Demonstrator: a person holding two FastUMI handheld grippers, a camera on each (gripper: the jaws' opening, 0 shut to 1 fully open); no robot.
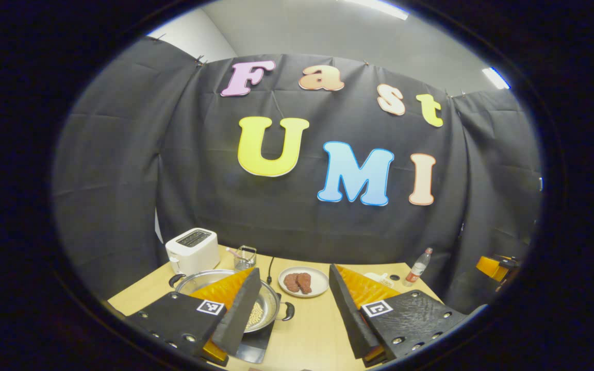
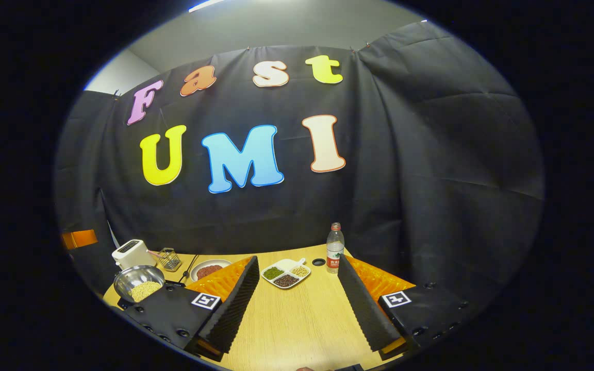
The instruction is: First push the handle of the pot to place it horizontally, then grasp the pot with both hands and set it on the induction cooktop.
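Note:
A silver pot (image 1: 271, 301) with two black side handles holds pale beans and rests on a flat black cooktop (image 1: 256, 350) at the table's left. One handle (image 1: 176, 280) points far left and the other (image 1: 289, 310) points near right. My left gripper (image 1: 294, 270) is open just in front of the pot. Its left finger covers part of the bowl and nothing lies between its fingers. In the right gripper view the pot (image 2: 139, 283) sits far off to the left. My right gripper (image 2: 297, 258) is open over bare table.
Behind the pot are a white toaster (image 1: 192, 250), a glass cup (image 1: 245, 256), a black cable (image 1: 270, 268) and a plate of meat (image 1: 303, 281). A water bottle (image 2: 334, 248) and a divided dish of beans (image 2: 286, 273) stand at the back right. The wooden tabletop (image 2: 297, 319) lies between.

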